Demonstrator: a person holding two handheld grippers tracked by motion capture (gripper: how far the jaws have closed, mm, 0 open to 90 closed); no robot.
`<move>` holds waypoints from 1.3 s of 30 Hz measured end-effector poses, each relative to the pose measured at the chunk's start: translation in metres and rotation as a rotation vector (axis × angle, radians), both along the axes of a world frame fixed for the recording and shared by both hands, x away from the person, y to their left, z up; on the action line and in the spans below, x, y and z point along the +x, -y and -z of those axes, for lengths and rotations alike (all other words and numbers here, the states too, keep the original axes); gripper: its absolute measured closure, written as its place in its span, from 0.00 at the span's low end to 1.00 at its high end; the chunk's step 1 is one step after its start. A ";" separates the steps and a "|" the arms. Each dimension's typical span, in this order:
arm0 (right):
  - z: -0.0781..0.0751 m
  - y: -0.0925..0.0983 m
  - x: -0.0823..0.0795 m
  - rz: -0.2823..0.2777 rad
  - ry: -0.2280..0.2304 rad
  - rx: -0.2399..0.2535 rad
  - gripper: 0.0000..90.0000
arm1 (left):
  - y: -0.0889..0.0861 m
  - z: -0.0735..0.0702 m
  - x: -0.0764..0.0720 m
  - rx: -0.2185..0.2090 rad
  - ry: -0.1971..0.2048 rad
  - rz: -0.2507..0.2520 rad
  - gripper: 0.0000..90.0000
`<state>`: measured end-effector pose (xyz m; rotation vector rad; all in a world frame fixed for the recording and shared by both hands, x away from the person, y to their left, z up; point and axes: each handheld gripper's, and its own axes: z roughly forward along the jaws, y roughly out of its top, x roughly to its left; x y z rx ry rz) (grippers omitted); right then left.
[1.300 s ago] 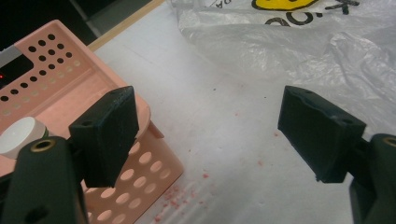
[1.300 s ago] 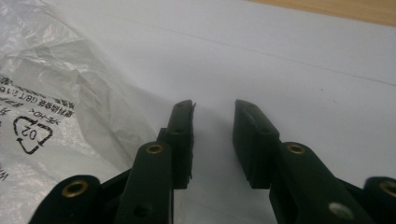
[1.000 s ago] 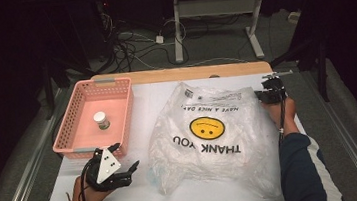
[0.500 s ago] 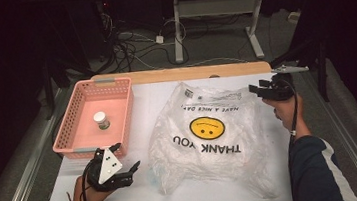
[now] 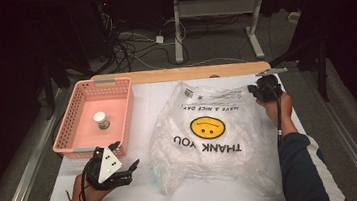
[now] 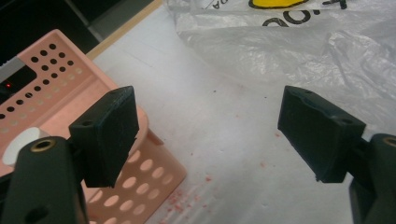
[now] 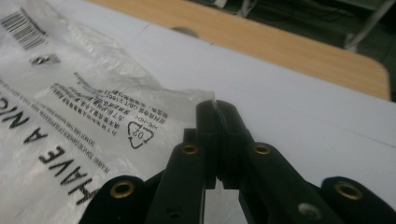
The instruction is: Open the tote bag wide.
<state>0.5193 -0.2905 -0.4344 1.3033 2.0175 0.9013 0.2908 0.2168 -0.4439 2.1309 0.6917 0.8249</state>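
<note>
A clear plastic bag with a yellow smiley and "THANK YOU" print lies flat across the middle of the white table. My right gripper is at the bag's far right corner. In the right gripper view its jaws are shut, and the tips rest at the edge of the bag. I cannot tell whether any film is pinched between them. My left gripper sits near the front left, between the bag and a pink basket. It is open over bare table.
The pink perforated basket holds a small white jar. Its near corner is just beside my left jaw. A strip of wooden tabletop runs along the far edge. Cables and table legs lie on the floor beyond.
My right gripper has shifted slightly left toward the bag's corner. The left gripper and the bag have stayed put.
</note>
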 end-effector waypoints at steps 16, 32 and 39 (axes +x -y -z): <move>0.000 0.058 -0.037 0.284 -0.035 0.041 0.99 | -0.013 -0.007 0.001 -0.026 0.026 0.009 0.22; -0.026 0.017 -0.138 -0.005 0.136 -0.005 0.59 | -0.008 -0.003 -0.004 -0.032 -0.011 0.005 0.22; -0.041 -0.039 -0.161 -0.258 0.145 0.003 0.52 | -0.008 -0.001 -0.002 -0.029 -0.019 -0.004 0.22</move>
